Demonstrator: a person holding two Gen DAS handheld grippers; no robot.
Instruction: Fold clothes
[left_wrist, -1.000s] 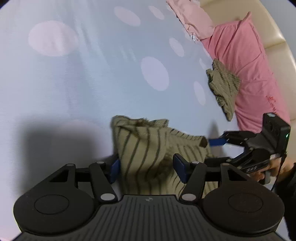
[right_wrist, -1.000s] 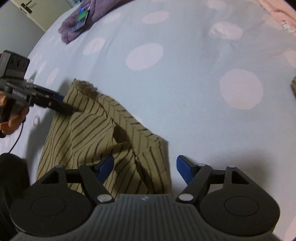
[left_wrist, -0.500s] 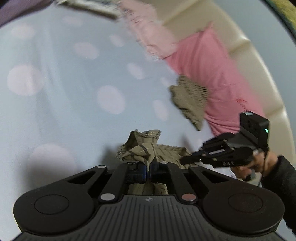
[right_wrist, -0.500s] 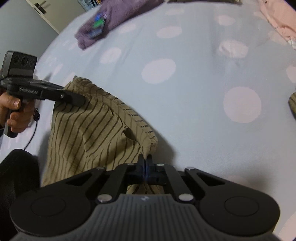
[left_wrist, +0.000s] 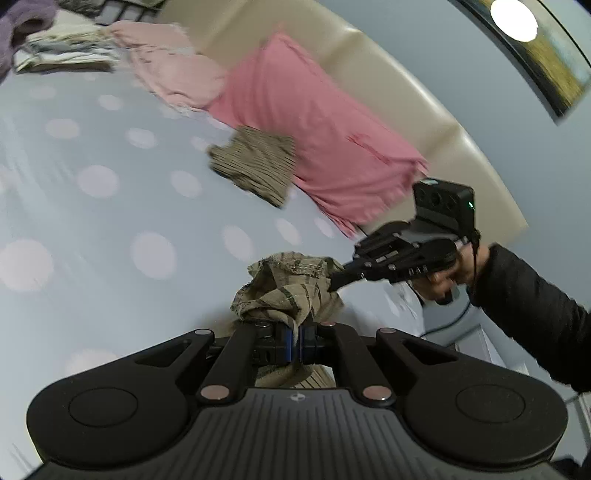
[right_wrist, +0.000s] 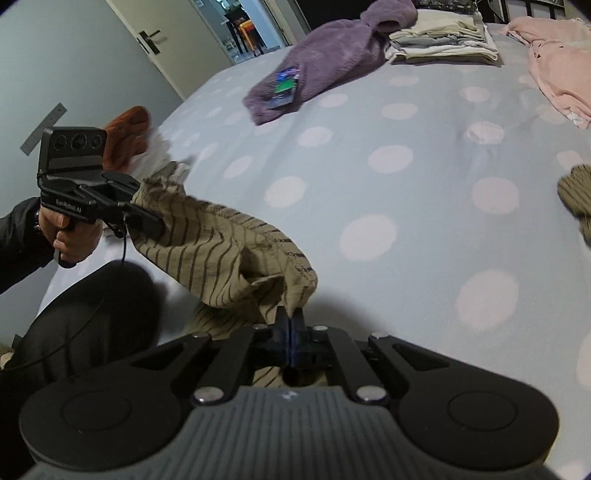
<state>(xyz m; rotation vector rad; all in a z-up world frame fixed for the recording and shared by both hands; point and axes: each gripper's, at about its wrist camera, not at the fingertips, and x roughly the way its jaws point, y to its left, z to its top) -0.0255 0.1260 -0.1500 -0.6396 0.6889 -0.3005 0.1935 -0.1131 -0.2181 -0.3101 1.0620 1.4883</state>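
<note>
Both pairs of tongs are clenched on the same tan cloth garment with thin dark stripes (right_wrist: 221, 251), each biting a bunched corner of one hemmed edge: the left tongs (left_wrist: 295, 341) pinch their corner between the blue pads, and the right tongs (right_wrist: 291, 332) hold the opposite one. The garment hangs between them in the air above the near edge of the pale blue bed sheet with pink dots (right_wrist: 406, 206), its lower part drooping out of sight under the tools. Gripping two corners this way lets the cloth hang under its own weight (a sensible way to shake out the wrinkles) so it can be laid flat and folded, I'd judge. A second striped tan piece (left_wrist: 255, 162) lies crumpled farther up the bed against the long pink pillow (left_wrist: 317, 129), probably waiting its turn. At the far corner sits a stack of folded pale clothes (right_wrist: 439, 44) beside a purple fleece garment (right_wrist: 332, 55).
</note>
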